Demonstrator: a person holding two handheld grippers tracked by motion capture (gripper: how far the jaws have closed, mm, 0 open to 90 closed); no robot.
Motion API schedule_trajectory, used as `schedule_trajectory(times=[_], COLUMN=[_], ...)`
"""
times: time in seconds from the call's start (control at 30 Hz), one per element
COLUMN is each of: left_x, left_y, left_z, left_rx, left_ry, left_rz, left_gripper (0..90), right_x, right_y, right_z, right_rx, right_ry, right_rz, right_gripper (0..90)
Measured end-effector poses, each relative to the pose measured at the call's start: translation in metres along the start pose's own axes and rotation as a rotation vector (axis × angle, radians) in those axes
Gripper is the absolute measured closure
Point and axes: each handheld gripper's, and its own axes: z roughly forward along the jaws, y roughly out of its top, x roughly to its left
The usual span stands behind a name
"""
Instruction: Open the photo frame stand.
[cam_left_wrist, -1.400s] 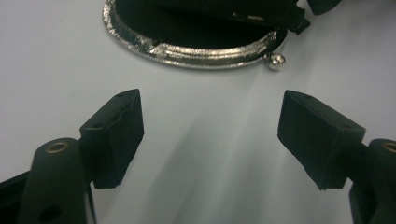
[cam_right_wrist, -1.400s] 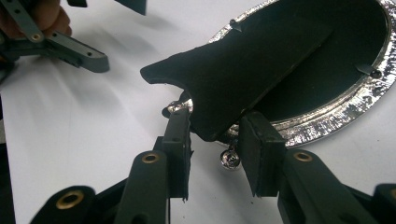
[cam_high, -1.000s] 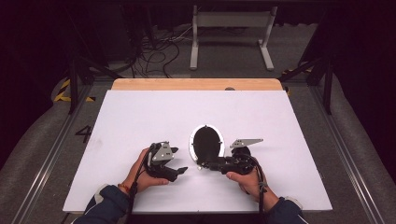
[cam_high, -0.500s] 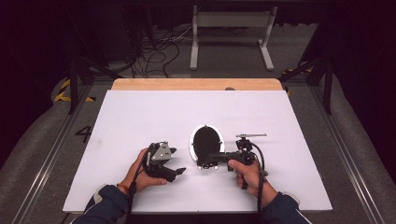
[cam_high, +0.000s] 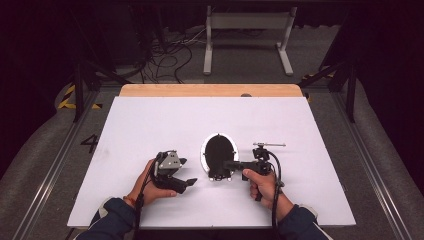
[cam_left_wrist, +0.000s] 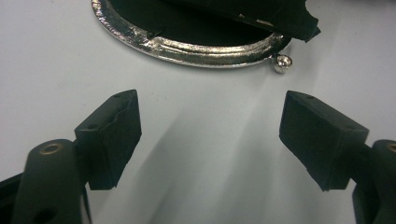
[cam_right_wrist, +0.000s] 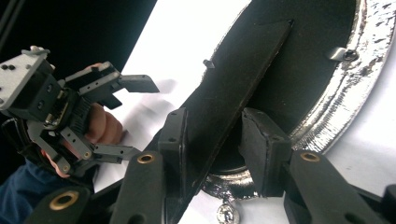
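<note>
Right gripper view: an oval silver frame (cam_right_wrist: 348, 105) lies face-down on the white table (cam_right_wrist: 196, 51), its black backing (cam_right_wrist: 299, 70) up. A black stand flap (cam_right_wrist: 238, 88) rises off that backing, and the right gripper (cam_right_wrist: 212, 144) has it between the jaws. The jaws have just been closing; the left pad looks to be against the flap, the other pad close beside it, contact not certain. A small turn-clip (cam_right_wrist: 343, 54) sits at the frame's rim, a silver ball foot (cam_right_wrist: 227, 213) at its near end.

High view: the frame (cam_high: 219, 155) lies mid-table, toward the near edge, with the right gripper (cam_high: 231, 164) reaching in from its right. The left gripper (cam_high: 186, 173) rests on the table just left of the frame, apart from it, jaws wide and empty.

Step in hand, as I judge it: taking hold of the stand flap. Next move calls for a firm pinch, then swinging the flap on its hinge while the frame stays put; the left gripper may need to steady the rim.

Hard to read: the flap's hinge, the frame's front, and its far end, cut off in both gripper views.
</note>
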Motion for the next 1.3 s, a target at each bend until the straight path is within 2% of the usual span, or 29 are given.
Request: schedule_trajectory(times=[0.13,0.3,0.37,0.57,0.7,0.97,1.07,1.27,1.3], left_x=[0.0,0.002,0.004,0.007,0.011,0.018,0.02,0.026,0.026], left_y=[0.001,0.002,0.003,0.006,0.008,0.012,0.012,0.012,0.011], left_z=[0.0,0.0,0.001,0.004,0.008,0.013,0.012,0.004,0.004], left_rx=[-0.003,-0.009,-0.015,-0.005,0.005,0.0,-0.011,-0.031,-0.036], left_ry=[-0.003,-0.006,-0.015,-0.034,-0.028,-0.017,-0.02,-0.012,-0.018], left_rz=[-0.005,-0.02,-0.04,-0.049,-0.046,-0.058,-0.081,-0.074,-0.094], left_gripper=[21.5,21.7,21.8,20.5,19.6,19.5,19.3,19.0,19.0], right_x=[0.003,0.003,0.004,0.006,0.006,0.007,0.007,0.009,0.009], right_y=[-0.001,-0.002,-0.002,-0.002,-0.002,-0.002,-0.001,0.0,0.0], right_z=[0.003,0.004,0.004,0.002,0.002,0.003,0.003,0.002,0.001], right_rx=[0.001,0.004,0.006,0.022,0.018,0.023,0.028,0.044,0.046], right_ry=[0.003,-0.001,-0.006,-0.022,-0.018,-0.019,-0.013,-0.018,-0.018], right_rz=[0.009,-0.01,-0.018,-0.045,-0.043,-0.071,-0.076,-0.122,-0.125], right_gripper=[62.0,63.0,63.3,63.7,63.7,63.7,63.7,63.8,63.8])
